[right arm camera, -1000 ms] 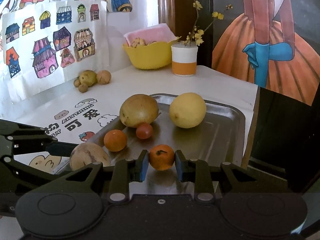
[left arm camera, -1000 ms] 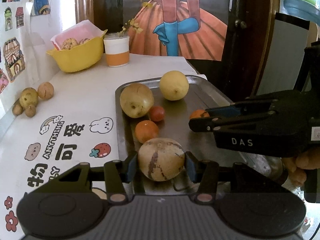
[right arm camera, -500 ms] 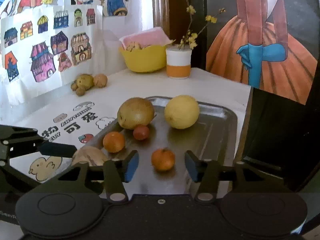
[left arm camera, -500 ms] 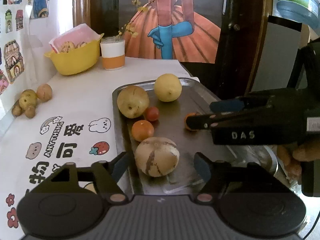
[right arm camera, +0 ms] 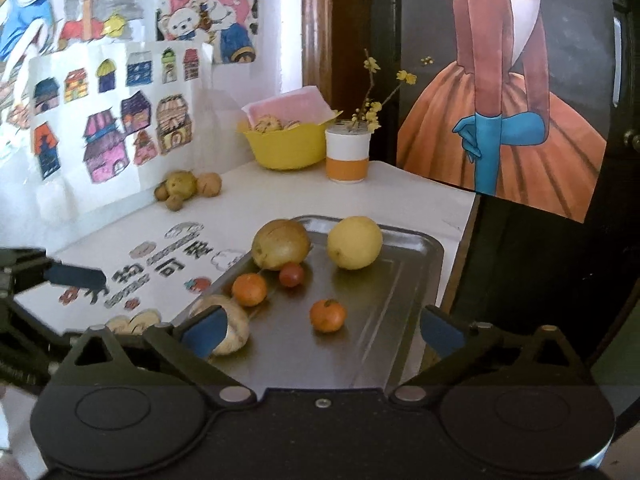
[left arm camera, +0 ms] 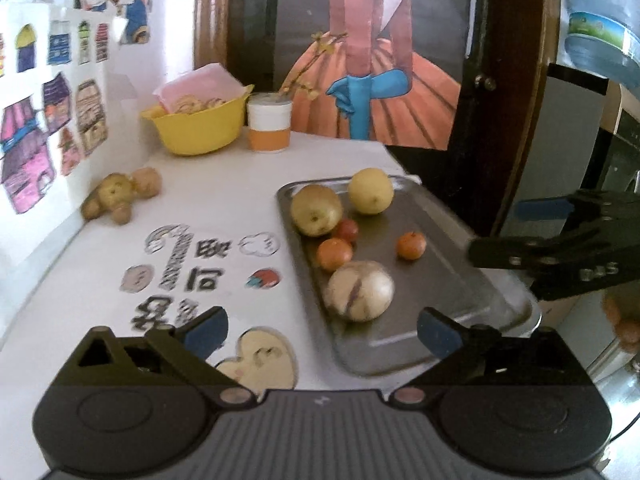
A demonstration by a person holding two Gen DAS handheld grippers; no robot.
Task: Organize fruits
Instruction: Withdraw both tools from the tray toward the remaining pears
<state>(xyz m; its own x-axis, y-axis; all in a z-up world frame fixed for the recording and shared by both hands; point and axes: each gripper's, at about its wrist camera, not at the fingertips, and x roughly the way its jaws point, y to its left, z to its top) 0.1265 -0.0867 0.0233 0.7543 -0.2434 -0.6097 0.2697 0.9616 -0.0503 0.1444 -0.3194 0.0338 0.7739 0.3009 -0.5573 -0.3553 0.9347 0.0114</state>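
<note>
Both grippers have pulled back and up from the tray since a second ago, when each was clamped on a fruit. Left gripper [left arm camera: 322,330] now gapes wide, holding nothing; the striped pale melon [left arm camera: 359,291] it had gripped sits free on the metal tray [left arm camera: 460,280], ahead of the fingers. Right gripper [right arm camera: 322,330] likewise wide and empty; the small mandarin [right arm camera: 328,315] it released lies alone mid-tray. Second mandarin [right arm camera: 249,289], red tomato [right arm camera: 291,274], brown pear [right arm camera: 281,244] and lemon [right arm camera: 354,242] unmoved at the far end. In the right wrist view the left finger pad [right arm camera: 204,331] hides part of the melon. Table lettering blurred, unreadable. Tray's near edge cut off by the gripper body.
</note>
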